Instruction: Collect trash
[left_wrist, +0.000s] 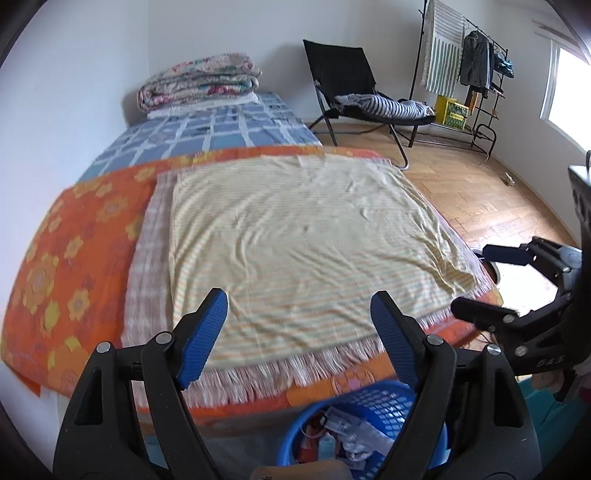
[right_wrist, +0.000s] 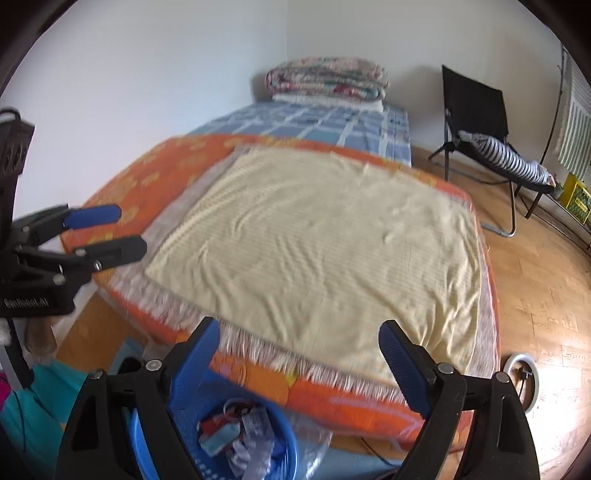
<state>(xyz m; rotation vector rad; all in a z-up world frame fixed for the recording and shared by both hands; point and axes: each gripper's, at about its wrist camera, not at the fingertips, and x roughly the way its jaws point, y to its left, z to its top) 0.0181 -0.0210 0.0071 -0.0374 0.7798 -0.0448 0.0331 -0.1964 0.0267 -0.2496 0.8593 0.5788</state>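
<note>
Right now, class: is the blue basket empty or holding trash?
Holding trash: the blue basket contains crumpled wrappers and scraps, in both views.

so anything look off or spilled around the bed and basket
Nothing spilled. The trash sits inside the blue basket at the foot of the bed. The yellow cloth lies a little wrinkled. A striped garment is slumped across the black chair. Both tongs are open and empty.

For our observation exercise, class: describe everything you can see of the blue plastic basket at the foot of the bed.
The round blue plastic basket has lattice-perforated walls and a smooth rim. It stands upright on the floor against the orange bedcover's edge, partly hidden behind the tool fingers. Inside lies mixed trash: clear crinkled wrappers, white scraps, red and teal pieces. Neither tool touches it visibly.
</note>
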